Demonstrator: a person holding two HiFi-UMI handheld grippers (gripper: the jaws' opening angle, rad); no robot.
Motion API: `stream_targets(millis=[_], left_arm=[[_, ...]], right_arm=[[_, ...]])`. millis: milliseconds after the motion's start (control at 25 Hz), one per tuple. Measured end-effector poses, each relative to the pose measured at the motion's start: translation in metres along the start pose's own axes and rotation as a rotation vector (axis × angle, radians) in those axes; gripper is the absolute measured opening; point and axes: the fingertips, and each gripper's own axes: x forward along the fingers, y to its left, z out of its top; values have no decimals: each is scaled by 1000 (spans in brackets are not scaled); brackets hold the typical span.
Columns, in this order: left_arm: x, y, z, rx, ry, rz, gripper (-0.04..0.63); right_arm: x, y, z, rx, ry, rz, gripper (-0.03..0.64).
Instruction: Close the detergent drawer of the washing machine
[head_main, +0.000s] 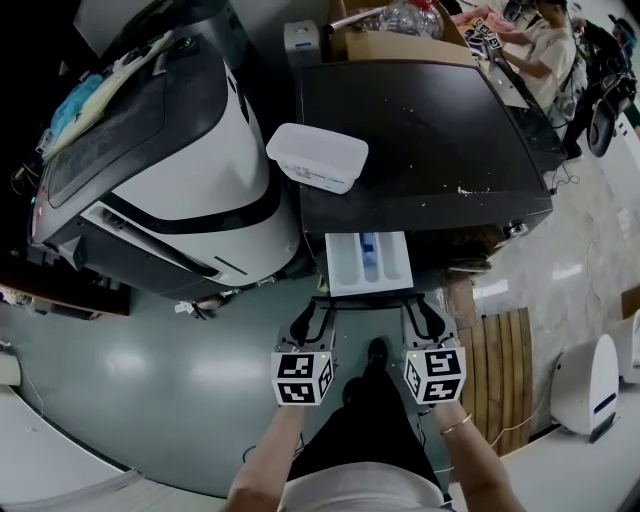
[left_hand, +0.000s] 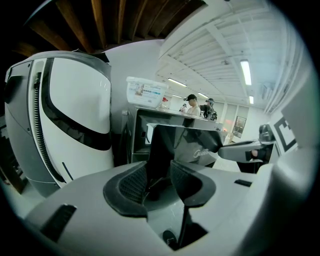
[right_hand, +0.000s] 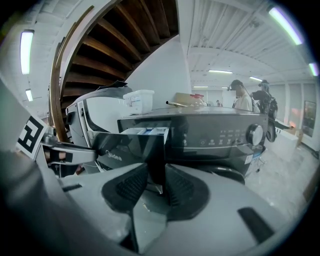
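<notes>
My left gripper (head_main: 312, 318) and right gripper (head_main: 425, 316), jaws apart, gripping nothing, just before the pulled-out detergent drawer (head_main: 368, 262).

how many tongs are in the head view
2. The left tongs sit just short of the left front corner of the open white plastic detergent drawer, the right tongs short of its right corner; none seems hidden.
</notes>
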Motion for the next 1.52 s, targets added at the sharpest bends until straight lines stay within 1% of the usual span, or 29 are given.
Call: stream_targets(millis=[1520], left_arm=[[58,31,43,-22,-26,44,140]], right_arm=[[62,-17,43,39,-1,5,97]])
